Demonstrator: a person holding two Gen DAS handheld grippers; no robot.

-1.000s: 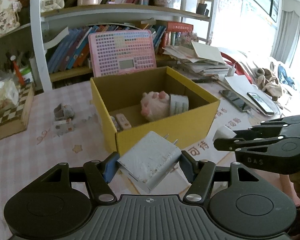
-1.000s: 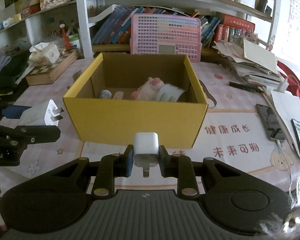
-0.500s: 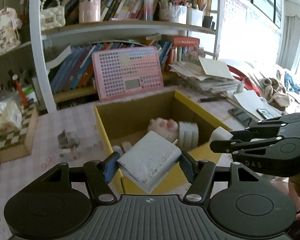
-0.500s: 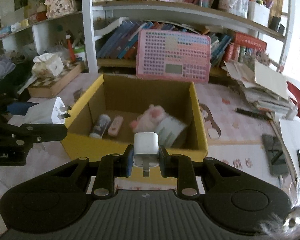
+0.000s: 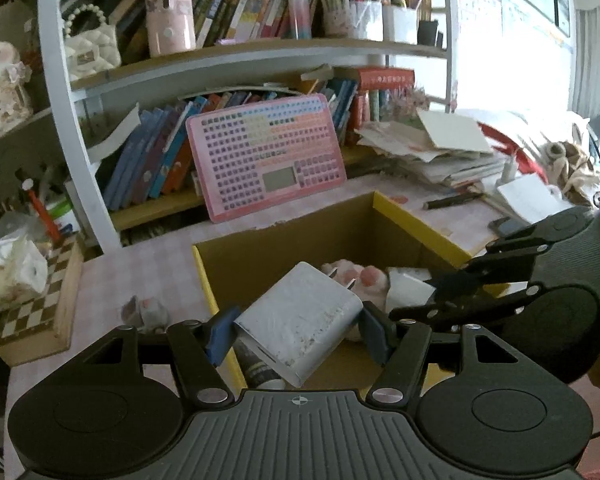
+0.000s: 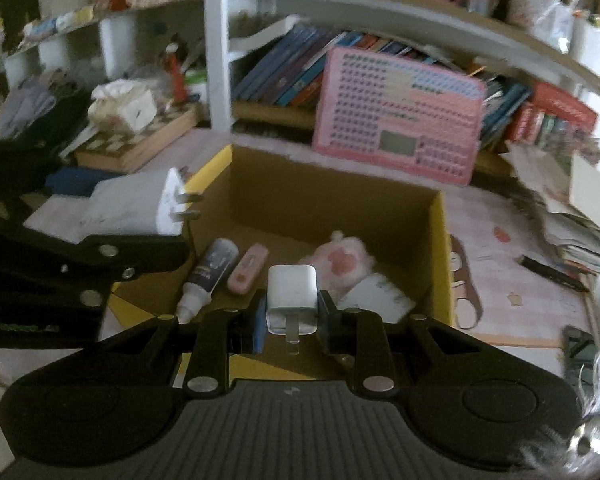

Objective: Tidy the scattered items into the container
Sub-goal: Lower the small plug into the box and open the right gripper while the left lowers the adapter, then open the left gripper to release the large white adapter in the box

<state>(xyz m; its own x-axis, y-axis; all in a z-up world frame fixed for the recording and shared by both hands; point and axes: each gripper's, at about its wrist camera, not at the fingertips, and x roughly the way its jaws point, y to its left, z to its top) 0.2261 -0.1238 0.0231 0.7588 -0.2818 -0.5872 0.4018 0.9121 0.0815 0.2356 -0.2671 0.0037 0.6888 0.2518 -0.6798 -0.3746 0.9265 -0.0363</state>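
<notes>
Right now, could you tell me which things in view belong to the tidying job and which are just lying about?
Part of the job:
- yellow box
- large white charger, held by left gripper
- small white charger, held by right gripper
- pink paw toy and bottle, already boxed

Lying about:
- pink keyboard toy
- books
- tissue box
- pen

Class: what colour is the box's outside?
Yellow box, brown inside; the right wrist view shows it best.

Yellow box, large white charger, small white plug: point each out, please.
Yellow box (image 6: 440, 236): right wrist view, right wall.
Large white charger (image 5: 300, 320): left wrist view, broad top face.
Small white plug (image 6: 292, 292): right wrist view, top face.
</notes>
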